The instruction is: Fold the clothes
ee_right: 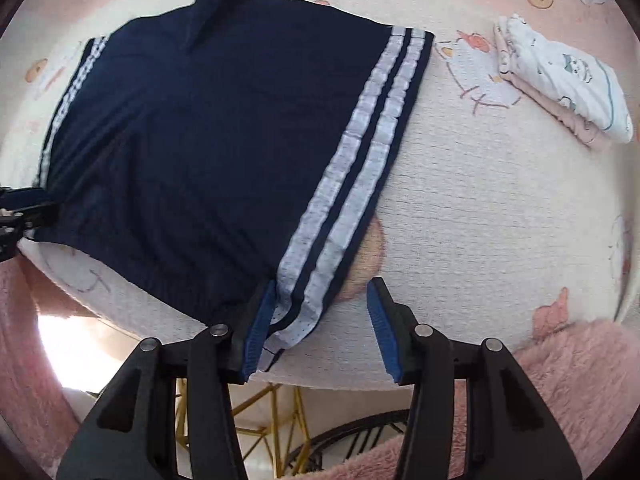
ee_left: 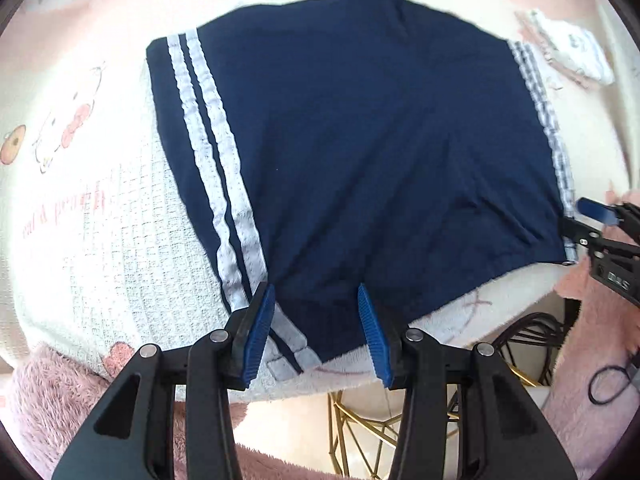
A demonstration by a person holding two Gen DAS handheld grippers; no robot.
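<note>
Navy shorts with white side stripes lie spread flat on a white and pink cartoon blanket. My left gripper is open, its blue pads either side of the shorts' near left corner at the waistband. My right gripper is open around the shorts' near right corner, by the white stripes. The right gripper also shows at the right edge of the left wrist view. The left gripper shows at the left edge of the right wrist view.
A folded white and pink garment lies at the far right of the blanket; it also shows in the left wrist view. A fluffy pink cover hangs below the near edge. Gold wire legs and black cables lie below.
</note>
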